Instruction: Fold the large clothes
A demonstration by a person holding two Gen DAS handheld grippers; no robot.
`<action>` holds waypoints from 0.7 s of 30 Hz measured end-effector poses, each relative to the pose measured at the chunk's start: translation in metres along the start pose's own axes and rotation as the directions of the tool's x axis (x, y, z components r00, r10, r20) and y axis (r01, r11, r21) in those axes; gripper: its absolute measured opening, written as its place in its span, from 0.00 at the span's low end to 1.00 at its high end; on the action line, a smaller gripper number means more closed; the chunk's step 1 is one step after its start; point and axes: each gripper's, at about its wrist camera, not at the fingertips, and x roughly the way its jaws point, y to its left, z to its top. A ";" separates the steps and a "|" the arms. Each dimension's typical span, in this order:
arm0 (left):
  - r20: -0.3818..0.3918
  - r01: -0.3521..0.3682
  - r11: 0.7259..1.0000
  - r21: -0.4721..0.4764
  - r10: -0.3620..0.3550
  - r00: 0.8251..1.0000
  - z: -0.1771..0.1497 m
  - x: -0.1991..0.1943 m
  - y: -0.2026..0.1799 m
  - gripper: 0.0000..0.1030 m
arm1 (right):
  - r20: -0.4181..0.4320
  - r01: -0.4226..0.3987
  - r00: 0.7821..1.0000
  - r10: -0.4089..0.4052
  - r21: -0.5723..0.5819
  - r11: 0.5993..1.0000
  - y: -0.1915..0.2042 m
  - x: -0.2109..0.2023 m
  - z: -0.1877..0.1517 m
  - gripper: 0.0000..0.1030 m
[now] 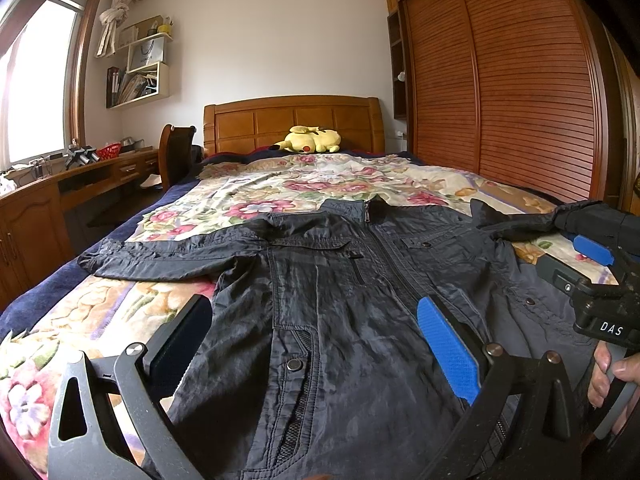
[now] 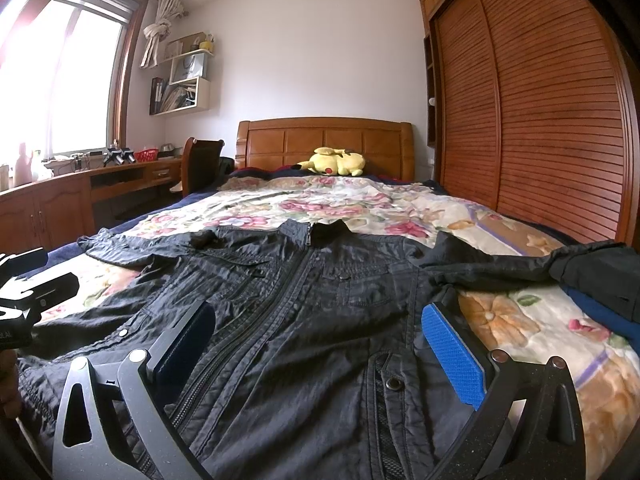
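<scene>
A large black jacket (image 1: 340, 280) lies front-up on the bed, zip closed, both sleeves spread out sideways. My left gripper (image 1: 316, 344) hovers open over its lower left half, with fabric beneath the gap and nothing between the fingers. The right gripper (image 1: 578, 264) shows at the right edge, held by a hand (image 1: 612, 372), near the right sleeve (image 1: 532, 220). In the right wrist view the jacket (image 2: 320, 312) fills the foreground. My right gripper (image 2: 320, 348) stands open over its lower right half. The left gripper (image 2: 36, 272) shows at the left edge.
The bed carries a floral bedspread (image 1: 280, 188) over a dark blue blanket (image 1: 40, 292). A yellow plush toy (image 1: 308, 140) lies by the wooden headboard (image 1: 292, 120). A slatted wardrobe (image 1: 500, 80) runs along the right. A desk (image 1: 80, 176) and chair (image 1: 174, 152) stand left.
</scene>
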 end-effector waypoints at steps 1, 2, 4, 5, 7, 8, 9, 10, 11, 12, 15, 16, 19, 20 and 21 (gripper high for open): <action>0.001 0.000 1.000 0.000 0.000 1.000 0.000 0.000 0.000 1.00 | 0.000 -0.001 1.000 0.001 0.000 1.000 0.000 0.000 0.000 1.00; 0.001 -0.001 1.000 0.000 0.001 1.000 0.000 0.000 0.000 1.00 | 0.000 -0.001 1.000 0.001 0.001 1.000 0.000 0.000 0.000 1.00; 0.002 -0.001 1.000 0.000 0.001 1.000 0.000 0.000 0.000 1.00 | 0.001 -0.001 1.000 0.001 0.001 1.000 0.000 0.000 0.000 1.00; 0.003 -0.001 1.000 0.000 0.001 1.000 0.000 0.000 0.001 1.00 | 0.002 -0.001 1.000 0.001 0.002 1.000 0.000 0.000 0.000 1.00; 0.004 -0.001 1.000 -0.001 0.001 1.000 0.002 0.001 0.003 1.00 | 0.002 0.000 1.000 0.000 0.002 1.000 0.000 0.001 0.000 1.00; 0.004 -0.001 1.000 -0.001 0.001 1.000 0.002 0.001 0.002 1.00 | 0.001 -0.002 1.000 0.002 0.002 1.000 0.000 0.000 0.000 1.00; 0.004 -0.001 1.000 0.000 0.001 1.000 0.002 0.001 0.002 1.00 | 0.002 -0.001 1.000 0.001 0.002 1.000 0.000 0.000 -0.001 1.00; 0.004 -0.001 1.000 0.001 0.001 1.000 0.002 0.001 0.002 1.00 | 0.002 -0.001 1.000 0.001 0.002 1.000 0.000 0.000 -0.001 1.00; 0.005 -0.002 1.000 0.001 0.002 1.000 0.002 0.001 0.002 1.00 | 0.002 -0.001 1.000 0.001 0.002 1.000 0.000 0.001 0.000 1.00; 0.005 -0.002 1.000 0.001 0.002 1.000 0.002 0.000 0.002 1.00 | 0.002 -0.001 1.000 0.001 0.002 1.000 0.000 0.000 -0.001 1.00; 0.006 -0.002 1.000 0.001 0.002 1.000 0.002 0.000 0.002 1.00 | 0.003 -0.002 1.000 0.002 0.004 1.000 -0.001 0.000 -0.001 1.00; 0.006 -0.001 1.000 0.001 0.001 1.000 0.001 -0.001 0.003 1.00 | 0.004 -0.002 1.000 0.002 0.004 1.000 -0.001 0.000 -0.001 1.00; 0.007 -0.001 1.000 0.001 0.001 1.000 0.001 0.000 0.003 1.00 | 0.004 -0.002 1.000 0.002 0.003 1.000 -0.001 0.000 -0.001 1.00; 0.007 -0.002 1.000 0.001 0.002 1.000 0.001 -0.001 0.003 1.00 | 0.004 -0.002 1.000 0.002 0.003 1.000 -0.001 0.001 -0.001 1.00; 0.007 -0.002 1.000 0.002 0.002 1.000 0.001 -0.001 0.003 1.00 | 0.004 -0.002 1.000 0.002 0.003 1.000 -0.001 0.000 -0.001 1.00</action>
